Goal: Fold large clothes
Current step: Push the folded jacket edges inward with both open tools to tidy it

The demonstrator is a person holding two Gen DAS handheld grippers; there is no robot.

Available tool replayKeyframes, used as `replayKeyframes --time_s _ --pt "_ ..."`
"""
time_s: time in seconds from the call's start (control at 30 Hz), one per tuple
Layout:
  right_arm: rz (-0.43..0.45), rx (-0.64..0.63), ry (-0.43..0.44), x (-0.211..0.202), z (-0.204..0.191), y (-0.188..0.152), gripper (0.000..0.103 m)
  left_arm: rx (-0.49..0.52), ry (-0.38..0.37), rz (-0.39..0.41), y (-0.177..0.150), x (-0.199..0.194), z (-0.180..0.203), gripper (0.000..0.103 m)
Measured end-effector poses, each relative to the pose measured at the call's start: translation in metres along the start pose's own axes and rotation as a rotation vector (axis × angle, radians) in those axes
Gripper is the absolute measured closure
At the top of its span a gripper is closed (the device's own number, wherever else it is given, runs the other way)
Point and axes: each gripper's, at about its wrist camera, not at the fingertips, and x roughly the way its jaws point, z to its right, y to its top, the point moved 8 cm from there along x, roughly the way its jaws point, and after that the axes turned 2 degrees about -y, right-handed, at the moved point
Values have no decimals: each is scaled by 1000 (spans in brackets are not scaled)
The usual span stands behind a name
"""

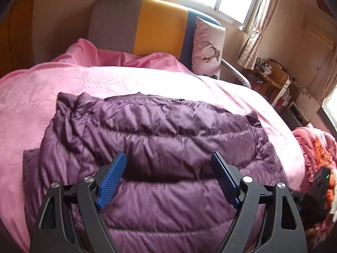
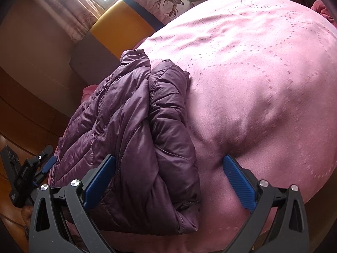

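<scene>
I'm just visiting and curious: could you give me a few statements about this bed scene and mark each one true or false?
1. The purple puffer jacket lies on a pink bedspread. True.
2. The left gripper is clamped shut on the jacket. False: its jaws stand open over the jacket.
3. A pillow printed with a deer leans at the headboard. True.
4. The headboard is plain white. False: it has grey, yellow and blue panels.
5. The right gripper stands open around the jacket's edge. True.
</scene>
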Motion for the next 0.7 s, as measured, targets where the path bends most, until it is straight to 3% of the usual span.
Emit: replayKeyframes --time_s 0.07,0.2,0.27,0.37,0.47,0.7 --pt "-4 -13 -29 -3 0 3 2 -1 -15 -25 13 6 1 24" --pt "143 -73 -148 -38 -3 27 2 29 -10 -18 32 13 4 24" --pt "208 -121 -172 -53 -15 38 7 36 -13 -30 34 20 6 24" --pt "237 -212 -156 -55 -49 47 21 46 -14 -50 30 28 9 28" --pt "212 -334 -121 -33 -97 53 34 48 -8 -56 25 30 6 28" --pt "68 -521 -112 60 -181 55 36 53 49 -29 22 16 -23 28"
